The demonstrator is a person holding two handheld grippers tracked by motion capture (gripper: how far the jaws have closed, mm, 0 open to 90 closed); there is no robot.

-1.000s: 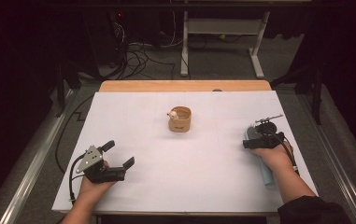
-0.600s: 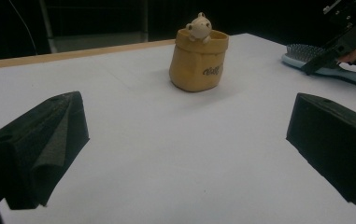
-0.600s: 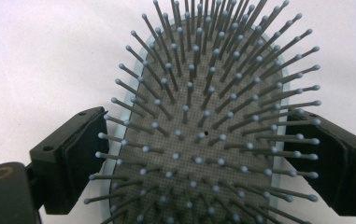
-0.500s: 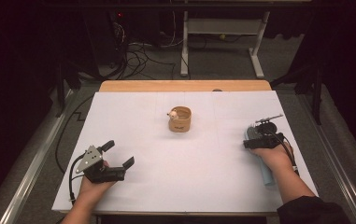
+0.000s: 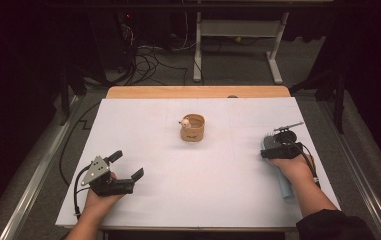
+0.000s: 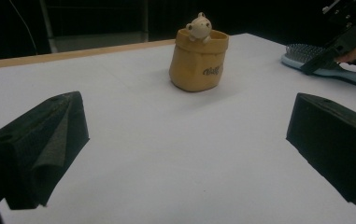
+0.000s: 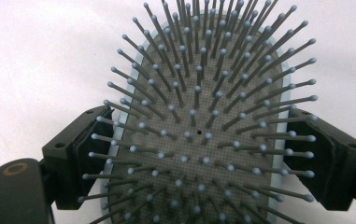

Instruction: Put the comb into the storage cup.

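A light-blue hairbrush (image 5: 284, 187) lies bristles-up at the right of the white table (image 5: 203, 195). My right gripper (image 5: 273, 150) straddles its head. In the right gripper view the jaws have just been closing, and both pads (image 7: 91, 149) now lie against the rim of the hairbrush (image 7: 199, 116), which still rests on the table. My left gripper (image 5: 128, 164) sits at the near left, open wide with nothing between its fingers (image 6: 49, 144). It looks toward a tan pouch (image 6: 196, 63) with a small bear figure (image 6: 199, 25) on its rim. That pouch (image 5: 193, 129) stands upright at mid-table.
The table's far edge is a bare wooden strip (image 5: 198, 92). Beyond it are floor cables (image 5: 148, 55) and a white desk frame (image 5: 278, 55). Metal rails (image 5: 33, 185) run along both sides of the table. White surface lies open between the pouch and both grippers.
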